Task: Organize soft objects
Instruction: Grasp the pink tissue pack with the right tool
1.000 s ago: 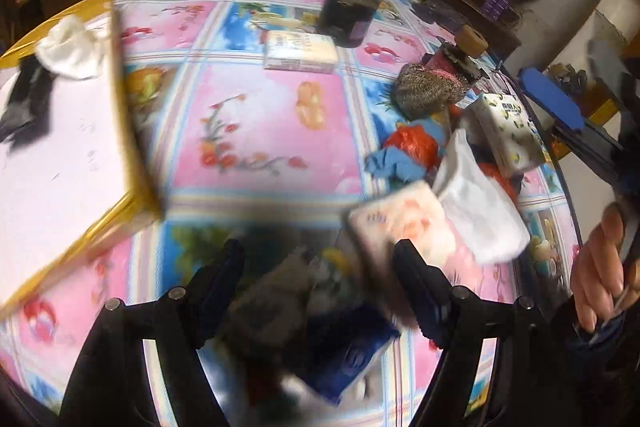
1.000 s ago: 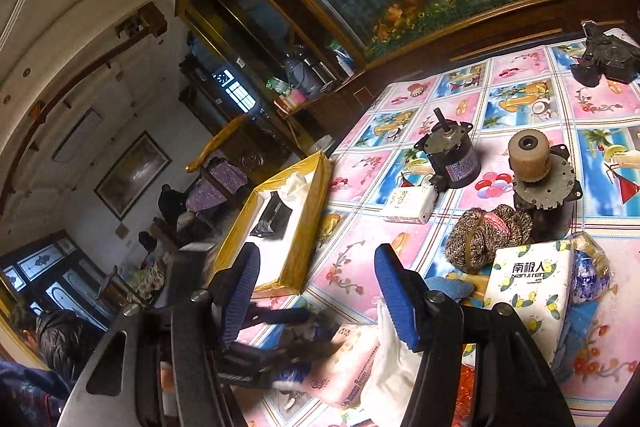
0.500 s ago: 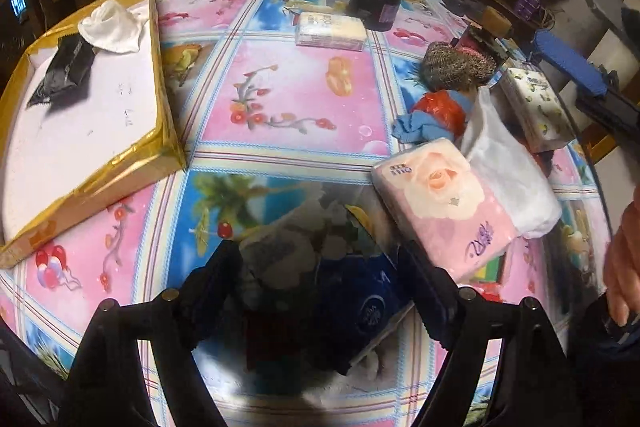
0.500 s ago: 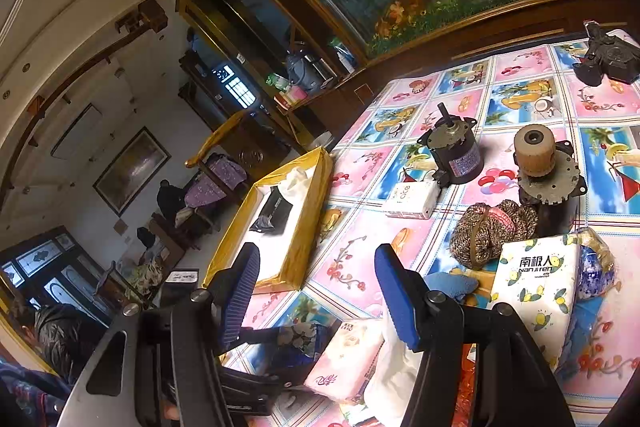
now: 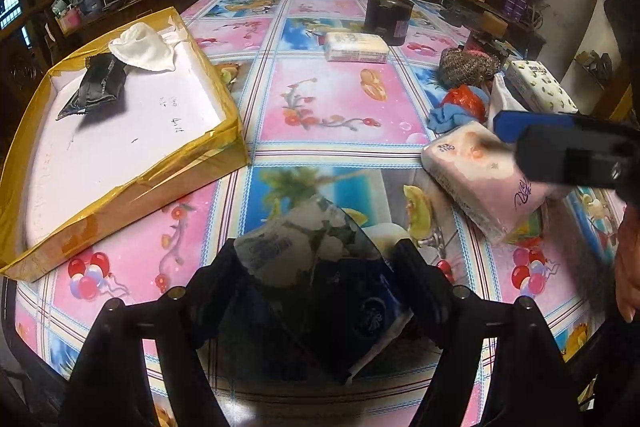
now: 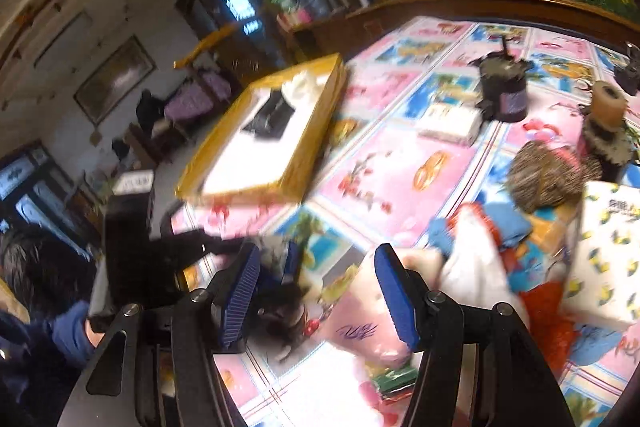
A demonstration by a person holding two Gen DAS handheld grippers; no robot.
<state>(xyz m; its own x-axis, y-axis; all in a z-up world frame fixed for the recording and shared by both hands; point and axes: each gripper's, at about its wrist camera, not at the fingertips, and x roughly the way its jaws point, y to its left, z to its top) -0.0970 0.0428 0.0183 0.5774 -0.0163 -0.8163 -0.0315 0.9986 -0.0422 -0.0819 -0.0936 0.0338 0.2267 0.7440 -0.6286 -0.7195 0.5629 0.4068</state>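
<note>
My left gripper [image 5: 318, 267] has a blue and grey tissue pack [image 5: 320, 259] between its fingers, low over the table's near edge; its jaws are closing and the pads touch the pack's sides. A pink tissue pack [image 5: 480, 179] lies to the right, with a blue pad of my right gripper's finger [image 5: 532, 123] just over it. In the right wrist view my right gripper [image 6: 318, 291] stands open, and the pink pack [image 6: 360, 319] lies below its right finger. The yellow-rimmed box [image 5: 224, 139] at the left holds a white cloth [image 5: 144, 45] and a black pouch [image 5: 96, 87].
A white tissue pack [image 5: 356, 47] and a dark canister [image 5: 386, 17] stand at the far middle. A brown knit piece [image 5: 468, 67], red and blue cloths [image 5: 460, 103] and a lemon-print tissue box [image 5: 536, 87] crowd the right side. A person's hand [image 5: 628, 267] is at the right edge.
My right gripper has swung down and rolled toward the pink pack and now shows in the left wrist view. My left gripper has shifted over the table with the blue pack still in it.
</note>
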